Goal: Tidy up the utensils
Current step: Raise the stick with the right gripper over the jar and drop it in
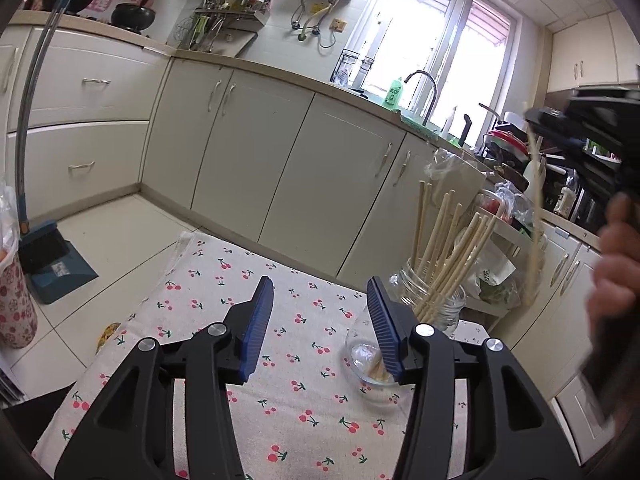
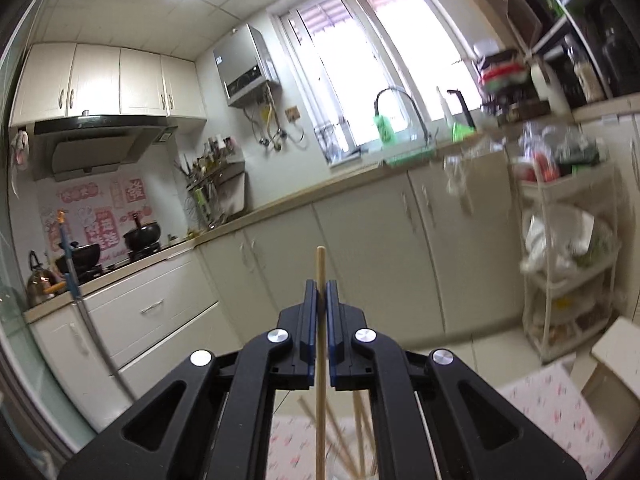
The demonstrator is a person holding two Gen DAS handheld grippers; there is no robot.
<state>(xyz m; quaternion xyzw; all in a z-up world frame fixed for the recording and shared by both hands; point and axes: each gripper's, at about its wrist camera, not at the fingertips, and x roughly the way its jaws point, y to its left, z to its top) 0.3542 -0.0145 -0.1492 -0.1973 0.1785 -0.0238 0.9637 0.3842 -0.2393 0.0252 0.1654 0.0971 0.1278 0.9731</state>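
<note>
My right gripper [image 2: 319, 296] has its jaws pinched on a single chopstick [image 2: 320, 360], held upright so it can drop straight into a container. The left gripper [image 1: 320, 320] hovers with jaws spread and empty over the cherry-print tabletop [image 1: 280, 420], by the small glass [image 1: 370, 364]. The jar [image 1: 436, 300] of chopsticks stands at the far right corner.

Red-cherry-print beige tablecloth [image 1: 248, 280], pale wooden chopsticks [image 1: 440, 240], blue-padded black tongs [image 1: 320, 320]

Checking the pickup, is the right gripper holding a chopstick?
Yes, the right gripper is closed on one upright wooden chopstick that runs between its pads.
</note>
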